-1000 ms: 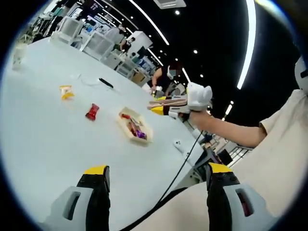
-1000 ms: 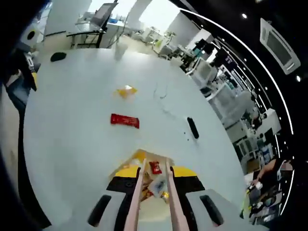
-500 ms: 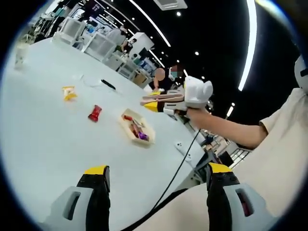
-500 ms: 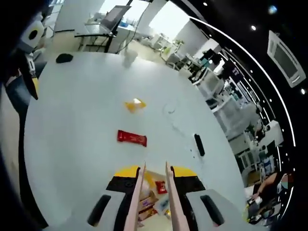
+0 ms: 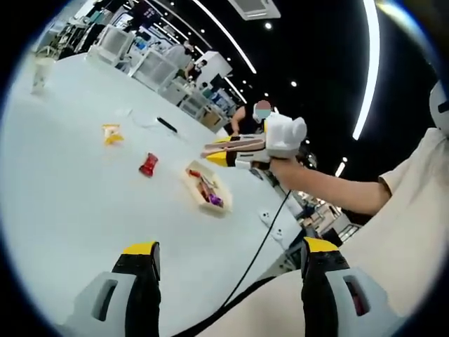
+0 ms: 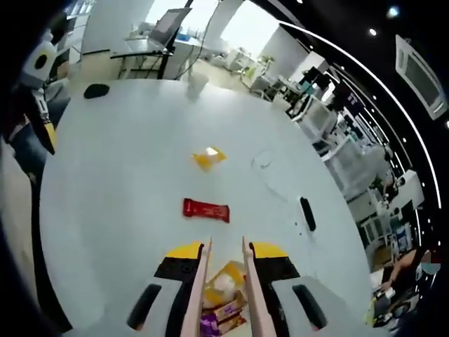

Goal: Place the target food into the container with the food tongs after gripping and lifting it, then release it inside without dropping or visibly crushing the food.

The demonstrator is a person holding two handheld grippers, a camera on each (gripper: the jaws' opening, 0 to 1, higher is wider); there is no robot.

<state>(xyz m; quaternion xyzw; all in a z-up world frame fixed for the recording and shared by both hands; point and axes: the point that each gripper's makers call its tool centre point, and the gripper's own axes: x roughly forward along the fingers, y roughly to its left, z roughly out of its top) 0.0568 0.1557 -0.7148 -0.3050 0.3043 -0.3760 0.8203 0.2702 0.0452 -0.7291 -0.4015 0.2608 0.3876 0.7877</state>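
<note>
Your right gripper (image 6: 226, 242) holds the tongs (image 6: 223, 295), and their two arms stand a little apart with nothing between them. Under them sits the container (image 6: 223, 298) of snacks. On the table (image 6: 105, 175) ahead lie a red bar (image 6: 206, 209) and a yellow pack (image 6: 209, 158).

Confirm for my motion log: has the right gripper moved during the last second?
Yes. The right gripper, holding wooden tongs, has advanced across the shallow beige tray toward the red snack wrapper.
</note>
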